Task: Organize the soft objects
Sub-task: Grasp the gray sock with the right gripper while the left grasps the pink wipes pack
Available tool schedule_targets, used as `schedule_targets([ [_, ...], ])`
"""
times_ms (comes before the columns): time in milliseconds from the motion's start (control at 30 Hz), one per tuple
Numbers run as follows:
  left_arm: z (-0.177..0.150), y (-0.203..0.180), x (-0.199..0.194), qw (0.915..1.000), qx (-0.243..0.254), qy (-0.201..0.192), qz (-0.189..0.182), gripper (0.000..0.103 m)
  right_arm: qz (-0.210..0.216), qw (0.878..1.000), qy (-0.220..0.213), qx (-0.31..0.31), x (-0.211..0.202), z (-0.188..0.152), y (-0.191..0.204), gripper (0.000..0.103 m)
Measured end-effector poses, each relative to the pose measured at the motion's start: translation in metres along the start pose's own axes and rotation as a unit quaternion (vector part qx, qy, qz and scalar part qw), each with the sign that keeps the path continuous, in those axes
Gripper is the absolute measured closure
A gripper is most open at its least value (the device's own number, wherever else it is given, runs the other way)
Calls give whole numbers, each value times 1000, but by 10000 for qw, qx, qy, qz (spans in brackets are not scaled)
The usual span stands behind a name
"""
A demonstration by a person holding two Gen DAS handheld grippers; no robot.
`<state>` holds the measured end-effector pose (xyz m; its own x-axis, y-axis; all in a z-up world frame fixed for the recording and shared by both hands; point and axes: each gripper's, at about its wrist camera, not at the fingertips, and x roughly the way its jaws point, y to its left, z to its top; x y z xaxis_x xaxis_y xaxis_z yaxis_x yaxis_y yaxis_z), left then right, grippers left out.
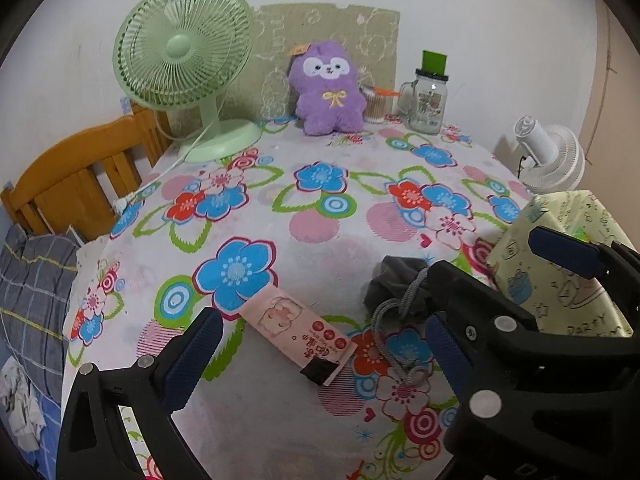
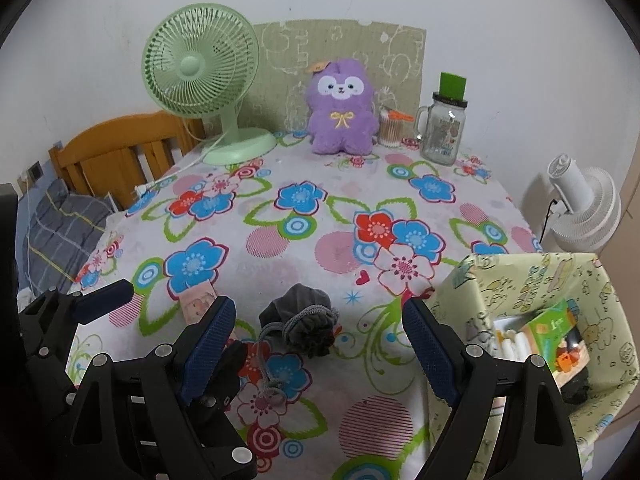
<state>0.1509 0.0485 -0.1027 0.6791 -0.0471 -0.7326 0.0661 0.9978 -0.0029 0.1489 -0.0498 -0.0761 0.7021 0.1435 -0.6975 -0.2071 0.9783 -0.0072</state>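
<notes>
Pouch [image 2: 301, 326], grey and with a drawstring, is seen straight ahead between the spread, empty jaws of the right gripper [image 2: 316, 344]. Left gripper [image 1: 320, 344], also spread and empty, is aimed at the pink packet [image 1: 298, 334], whose long axis is laid diagonally.

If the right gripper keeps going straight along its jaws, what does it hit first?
Most likely the grey drawstring pouch, which lies on the tablecloth between the open jaws of the right gripper. Nothing shows in between, though depth is hard to judge in this view.

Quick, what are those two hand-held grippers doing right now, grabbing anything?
Left hand-held gripper: open, holding nothing.
Right hand-held gripper: open, holding nothing.
</notes>
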Motion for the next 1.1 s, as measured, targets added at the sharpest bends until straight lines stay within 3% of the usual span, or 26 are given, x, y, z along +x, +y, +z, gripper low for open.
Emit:
schedule_targets([
  [900,-10,18,61,9970,-196,716,218,1,105,9974,717,-16,80,-8,7,15],
  [1100,-10,17,69,9963,-212,802,227,5,105,9961,868,69,95,-9,6,15],
])
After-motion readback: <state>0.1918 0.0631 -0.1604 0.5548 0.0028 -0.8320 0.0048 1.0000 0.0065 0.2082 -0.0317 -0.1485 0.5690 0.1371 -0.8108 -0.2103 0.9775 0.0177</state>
